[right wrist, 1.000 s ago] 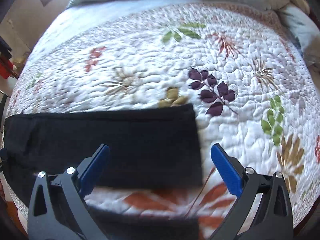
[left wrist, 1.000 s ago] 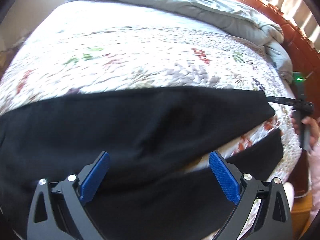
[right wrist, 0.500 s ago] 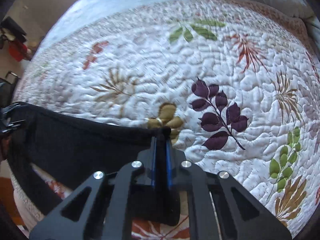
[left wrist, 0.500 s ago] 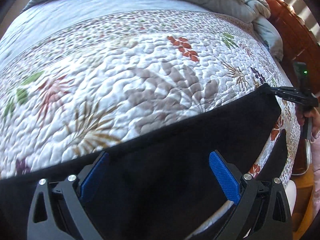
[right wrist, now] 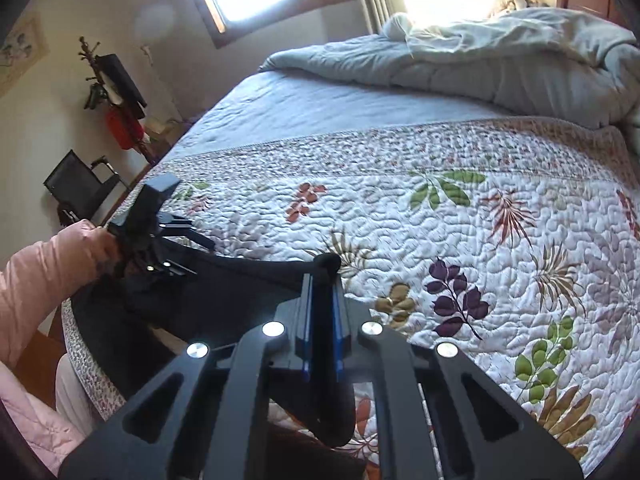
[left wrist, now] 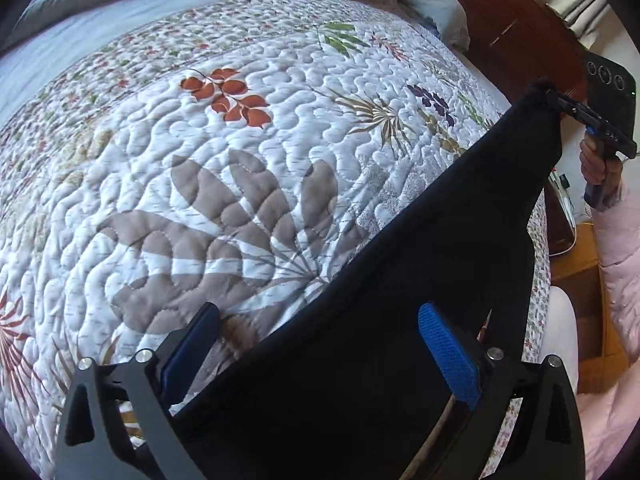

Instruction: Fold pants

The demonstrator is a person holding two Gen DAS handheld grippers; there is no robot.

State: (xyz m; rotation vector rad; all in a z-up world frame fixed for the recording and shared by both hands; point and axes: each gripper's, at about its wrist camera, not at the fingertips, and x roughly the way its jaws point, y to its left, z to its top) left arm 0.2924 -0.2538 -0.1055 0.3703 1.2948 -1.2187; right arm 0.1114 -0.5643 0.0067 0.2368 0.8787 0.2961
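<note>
**Black pants pinched at one corner and lifted over the quilt**

We take the floral quilt (left wrist: 248, 184) on the bed as our landmark. The black pants (left wrist: 400, 320) hang partly above it: one corner is raised off the quilt's near edge, and the cloth runs taut in a diagonal band from that corner down toward the near side of the bed, where the rest drapes over the quilt's edge.

Right gripper (right wrist: 320, 280): we see its blue-padded fingers (right wrist: 338, 320) pressed together with a fold of the pants caught between them, so it is clamped on the cloth. From the left wrist view the same gripper (left wrist: 554, 98) shows at the far right, above the quilt's edge, holding the topmost corner of the pants. A hand (left wrist: 600, 168) in a pink quilted sleeve (left wrist: 618, 232) holds its handle.

Left gripper (left wrist: 320, 352): its fingers (left wrist: 448, 356) stand wide apart. The pants lie between and below them, over the near part of the quilt; the pads do not press on the cloth. In the right wrist view this gripper (right wrist: 192, 252) hovers at the quilt's left edge, just over the dark fabric, with a pink-sleeved arm (right wrist: 44, 280) behind it.

Beyond the quilt, a grey duvet (right wrist: 480, 72) is bunched at the far end of the bed.
</note>
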